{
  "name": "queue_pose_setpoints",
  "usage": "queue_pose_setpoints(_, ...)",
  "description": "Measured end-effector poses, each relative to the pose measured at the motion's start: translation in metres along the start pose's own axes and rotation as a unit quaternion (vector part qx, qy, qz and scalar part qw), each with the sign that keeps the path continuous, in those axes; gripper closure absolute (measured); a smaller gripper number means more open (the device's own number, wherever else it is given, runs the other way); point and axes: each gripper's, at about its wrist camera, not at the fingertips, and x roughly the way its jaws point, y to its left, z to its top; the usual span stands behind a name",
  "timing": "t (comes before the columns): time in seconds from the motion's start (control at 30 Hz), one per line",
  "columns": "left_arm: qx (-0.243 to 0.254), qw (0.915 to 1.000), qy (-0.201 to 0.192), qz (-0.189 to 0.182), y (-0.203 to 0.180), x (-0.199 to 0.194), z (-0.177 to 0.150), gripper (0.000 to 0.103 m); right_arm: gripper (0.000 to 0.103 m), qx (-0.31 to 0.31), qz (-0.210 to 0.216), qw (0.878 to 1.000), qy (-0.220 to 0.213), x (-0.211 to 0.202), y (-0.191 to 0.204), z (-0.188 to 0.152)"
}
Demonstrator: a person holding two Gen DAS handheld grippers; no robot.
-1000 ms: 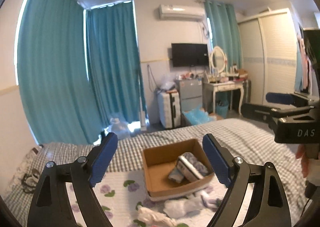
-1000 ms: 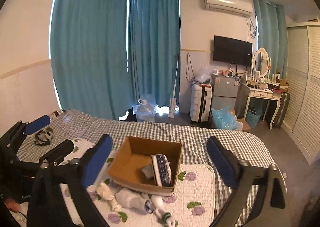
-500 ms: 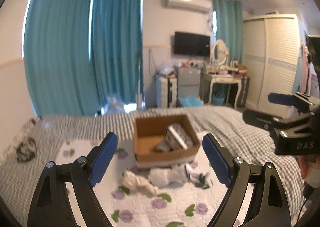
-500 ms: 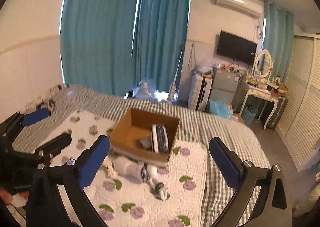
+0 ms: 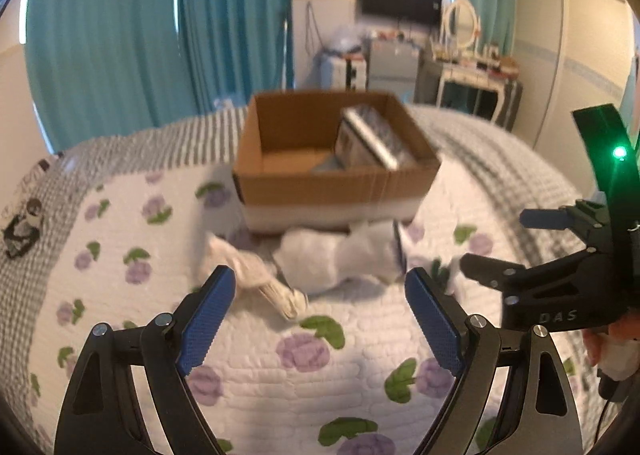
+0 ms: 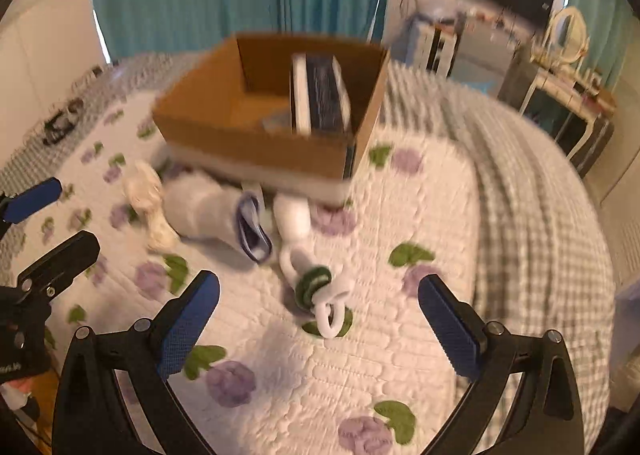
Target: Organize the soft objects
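Note:
An open cardboard box (image 5: pixel 332 187) (image 6: pixel 256 151) sits on the floral quilt, with a dark patterned folded item (image 5: pixel 368 139) (image 6: pixel 320 95) standing in it. In front of the box lie several white socks: a cream one (image 5: pixel 256 275) (image 6: pixel 148 199), a blue-trimmed one (image 5: pixel 340 259) (image 6: pixel 216 211), and a green-banded one (image 6: pixel 312 279). My left gripper (image 5: pixel 316 315) is open and empty just short of the socks. My right gripper (image 6: pixel 318 319) is open and empty, with the green-banded sock between its fingers' line.
The floral quilt (image 5: pixel 304 375) covers a checked bedspread (image 6: pixel 540 195). A dark small item (image 5: pixel 24 223) lies at the bed's left edge. Teal curtains, a suitcase, a dresser and a wardrobe stand beyond the bed.
Both grippers have tilted down and moved closer to the bed, so the box and socks look larger and nearer. Both stay open and empty.

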Motion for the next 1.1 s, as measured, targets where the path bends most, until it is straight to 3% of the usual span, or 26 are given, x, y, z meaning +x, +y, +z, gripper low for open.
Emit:
queue_pose_setpoints(0.23, 0.013, 0.999, 0.042, 0.003, -0.01, 0.045, -0.016, 0.015, 0.015, -0.029, 0.01, 0.998, 0.059, 0.063, 0.005, -0.012)
queue_pose_setpoints(0.43, 0.016, 0.9989, 0.043, 0.008, -0.015, 0.065, -0.02, 0.015, 0.047, -0.034, 0.024, 0.995, 0.087, 0.093, -0.004, -0.015)
queue_pose_setpoints(0.47, 0.016, 0.999, 0.042, 0.008, -0.016, 0.066, -0.019, 0.015, 0.059, -0.032, 0.026, 0.995, 0.092, 0.097, -0.007, -0.015)
queue_pose_setpoints(0.5, 0.018, 0.9989, 0.042, 0.005, -0.018, 0.069, -0.018, 0.015, 0.064, -0.033, 0.028, 0.995, 0.095, 0.099, -0.01, -0.017)
queue_pose_setpoints(0.87, 0.061, 0.9968, 0.049, 0.012, -0.035, 0.101, -0.009, 0.016, 0.066, -0.031, 0.037, 0.997, 0.056, 0.062, -0.043, -0.002)
queue_pose_setpoints(1.1, 0.086, 0.9955, 0.036, 0.017, -0.032, 0.108, 0.005, 0.018, 0.066, -0.03, 0.033, 0.997, 0.058, 0.06, -0.047, 0.002)
